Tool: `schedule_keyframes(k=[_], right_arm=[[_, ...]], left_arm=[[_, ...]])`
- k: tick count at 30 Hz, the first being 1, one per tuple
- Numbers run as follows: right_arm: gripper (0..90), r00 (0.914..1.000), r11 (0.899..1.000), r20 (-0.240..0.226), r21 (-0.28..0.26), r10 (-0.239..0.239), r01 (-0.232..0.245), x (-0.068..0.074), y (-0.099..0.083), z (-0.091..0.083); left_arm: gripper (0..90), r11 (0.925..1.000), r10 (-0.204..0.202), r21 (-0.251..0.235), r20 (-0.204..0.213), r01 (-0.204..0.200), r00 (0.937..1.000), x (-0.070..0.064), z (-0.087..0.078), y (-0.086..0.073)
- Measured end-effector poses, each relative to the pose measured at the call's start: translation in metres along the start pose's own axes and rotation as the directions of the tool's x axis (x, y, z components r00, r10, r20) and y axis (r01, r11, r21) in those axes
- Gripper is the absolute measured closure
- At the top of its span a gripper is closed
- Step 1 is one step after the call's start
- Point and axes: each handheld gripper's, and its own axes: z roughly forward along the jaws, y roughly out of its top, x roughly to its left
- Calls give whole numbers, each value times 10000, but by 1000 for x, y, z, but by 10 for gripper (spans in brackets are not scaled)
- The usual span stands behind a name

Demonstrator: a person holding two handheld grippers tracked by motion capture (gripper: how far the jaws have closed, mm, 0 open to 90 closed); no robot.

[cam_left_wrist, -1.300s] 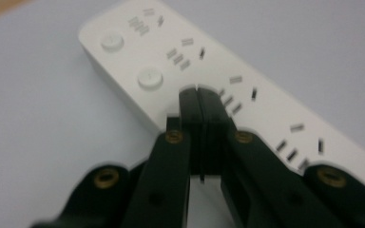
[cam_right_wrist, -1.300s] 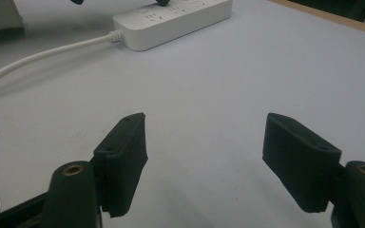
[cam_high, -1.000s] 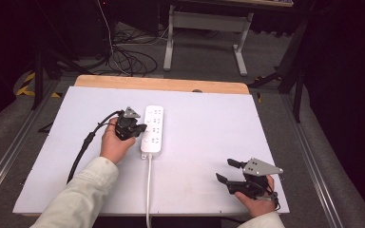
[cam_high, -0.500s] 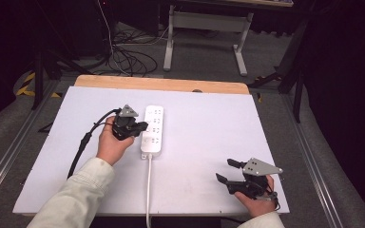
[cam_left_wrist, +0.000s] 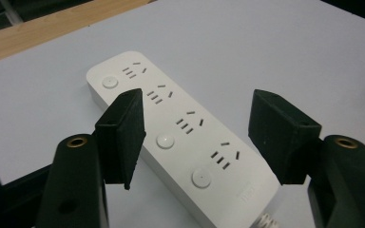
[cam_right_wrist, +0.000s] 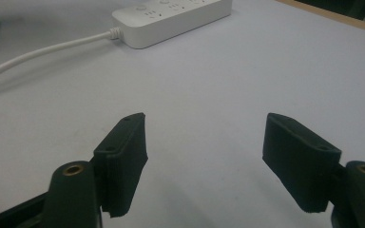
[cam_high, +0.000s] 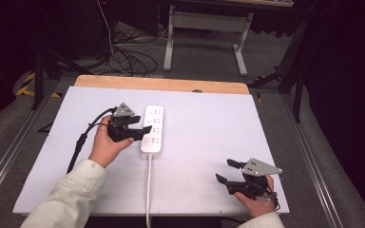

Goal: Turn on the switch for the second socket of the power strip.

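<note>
Fingers first: nearest us, toward the near right of the white plastic power strip (cam_high: 152, 130) and well apart from it, our right gripper (cam_high: 229, 172) rests low over the white table (cam_high: 204, 118) with its black fingers (cam_right_wrist: 123, 161) spread wide and nothing between them. The right hand (cam_high: 256, 197) holds it level, pointed across the table toward the strip.

Farther on, the strip lies flat on the table, its long axis running away from us and its white cable (cam_high: 148, 190) trailing back to the near edge. We judge it a light, rigid, smooth-shelled thing: it should slide easily on this surface and could slip from a loose hold, while the stiff cable will drag and steer it. Across the narrow width, mid-body, clear of the round buttons, looks the best place to take it.

Our left gripper (cam_high: 142, 126) hovers just left of the strip, tips reaching over its near half. In the left gripper view its fingers (cam_left_wrist: 121, 133) stand wide open, straddling the body without closing. The left hand (cam_high: 107, 145) tilts it slightly downward, forearm in a pale sleeve (cam_high: 66, 199) angling in from the near left.
</note>
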Motion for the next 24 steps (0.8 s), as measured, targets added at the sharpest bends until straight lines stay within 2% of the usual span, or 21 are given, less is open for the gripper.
schedule_keyframes(k=[4,9,15,16,17,20,24], right_arm=[[318,10000,10000,-15,9,-22,22,0,0,1],[318,10000,10000,6,13,-1,1,0,0,0],[318,10000,10000,4,8,17,-17,0,1,1],[318,10000,10000,-1,12,11,-11,1,1,1],[318,10000,10000,-10,6,7,-7,1,1,1],[317,10000,10000,6,-13,-6,6,1,1,1],[317,10000,10000,11,-11,-4,4,1,1,1]], left_arm=[[328,9995,-161,-263,256,167,9995,-4,-14,3],[274,9983,24,-581,308,-6,9995,-8,-33,5],[264,9980,-78,-614,574,113,9983,-17,-55,5],[263,9977,83,-678,497,-49,9987,-17,-59,5],[255,9977,48,-681,535,-11,9986,-20,-62,4],[252,9969,257,-752,398,-226,9989,-23,-73,2],[277,9950,433,-919,545,-382,9976,-23,-83,-7]])
